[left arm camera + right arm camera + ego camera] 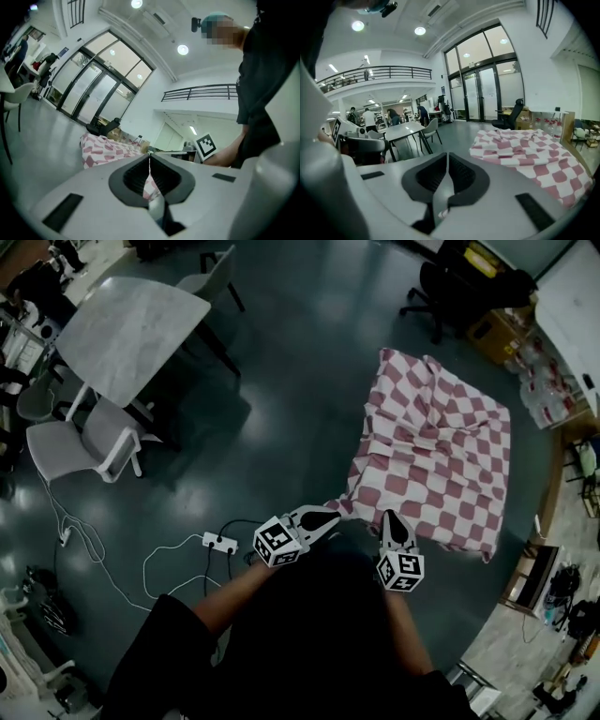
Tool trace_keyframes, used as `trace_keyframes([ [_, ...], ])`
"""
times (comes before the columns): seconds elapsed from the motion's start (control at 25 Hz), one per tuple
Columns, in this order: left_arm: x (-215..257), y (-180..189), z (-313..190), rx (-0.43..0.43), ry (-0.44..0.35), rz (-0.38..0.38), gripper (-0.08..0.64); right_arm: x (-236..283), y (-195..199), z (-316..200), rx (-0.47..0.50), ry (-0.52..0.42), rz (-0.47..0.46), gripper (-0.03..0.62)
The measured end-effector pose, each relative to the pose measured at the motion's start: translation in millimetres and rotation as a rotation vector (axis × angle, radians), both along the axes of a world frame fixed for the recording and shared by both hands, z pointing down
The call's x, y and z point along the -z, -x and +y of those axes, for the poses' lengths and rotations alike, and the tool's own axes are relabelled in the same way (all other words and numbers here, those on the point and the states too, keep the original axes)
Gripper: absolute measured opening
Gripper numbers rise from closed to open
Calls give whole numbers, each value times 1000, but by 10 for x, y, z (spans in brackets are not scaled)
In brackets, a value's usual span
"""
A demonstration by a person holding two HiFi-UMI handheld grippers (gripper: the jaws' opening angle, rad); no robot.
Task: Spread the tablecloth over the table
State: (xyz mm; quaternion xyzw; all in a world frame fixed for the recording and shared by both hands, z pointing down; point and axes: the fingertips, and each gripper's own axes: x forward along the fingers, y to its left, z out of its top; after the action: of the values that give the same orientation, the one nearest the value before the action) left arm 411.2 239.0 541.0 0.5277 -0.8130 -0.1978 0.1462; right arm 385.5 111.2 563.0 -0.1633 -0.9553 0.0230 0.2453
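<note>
Chair: a pale chair (89, 442) stands at the left edge of the head view, just below the white table.
Table: the white table (131, 324) sits in the upper left, one corner turned toward the middle of the frame.
Power strip: a white power strip (220, 542) lies on the floor (281, 399), lower left of centre. Its cable loops off toward the left edge.
Left gripper: your left gripper (335, 514) is at lower centre, aimed rightward at the near-left corner of the cloth (441, 446).
Left fingers: closed on the cloth. The left gripper view shows a pink-and-white fold pinched between the fingers (133, 176).
Right gripper: your right gripper (391, 515) is just right of the left one, aimed up the frame at the cloth's near edge.
Right fingers: closed. In the right gripper view a small pink-white scrap, seemingly cloth, shows low between the fingers (461, 176).
Cloth: pink-and-white check, right of centre, draped and rumpled over a tabletop that it hides. Its near edge hangs down toward you, and its near-left corner is drawn out to the left gripper.
Office chair: a dark office chair (436, 287) stands in the upper right, beyond the cloth.
Box: a cardboard box (497, 334) sits further right of that.
</note>
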Motion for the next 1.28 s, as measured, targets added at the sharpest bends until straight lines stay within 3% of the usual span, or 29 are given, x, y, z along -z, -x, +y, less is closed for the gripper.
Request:
trace_keyframes([
  [0.12, 6, 43, 267, 56, 29, -53, 20, 97, 168, 303, 48, -15, -46, 28],
  [0.32, 53, 189, 644, 204, 11, -49, 20, 208, 423, 690, 111, -47, -82, 26],
  [0.52, 118, 630, 926, 360, 69, -34, 20, 242, 734, 1074, 180, -72, -114, 26],
  [0.64, 136, 1009, 1063, 403, 122, -28, 20, 232, 999, 1313, 189, -50, -122, 26],
  [0.92, 144, 2265, 847, 341, 173, -61, 20, 240, 2049, 1483, 214, -57, -166, 26],
  [1.16, 38, 3194, 770, 192, 272, -79, 20, 102, 2828, 1448, 192, -42, -104, 27],
  [1.28, 47, 3604, 820, 158, 295, -81, 21, 162, 3242, 1372, 139, -26, -111, 26],
])
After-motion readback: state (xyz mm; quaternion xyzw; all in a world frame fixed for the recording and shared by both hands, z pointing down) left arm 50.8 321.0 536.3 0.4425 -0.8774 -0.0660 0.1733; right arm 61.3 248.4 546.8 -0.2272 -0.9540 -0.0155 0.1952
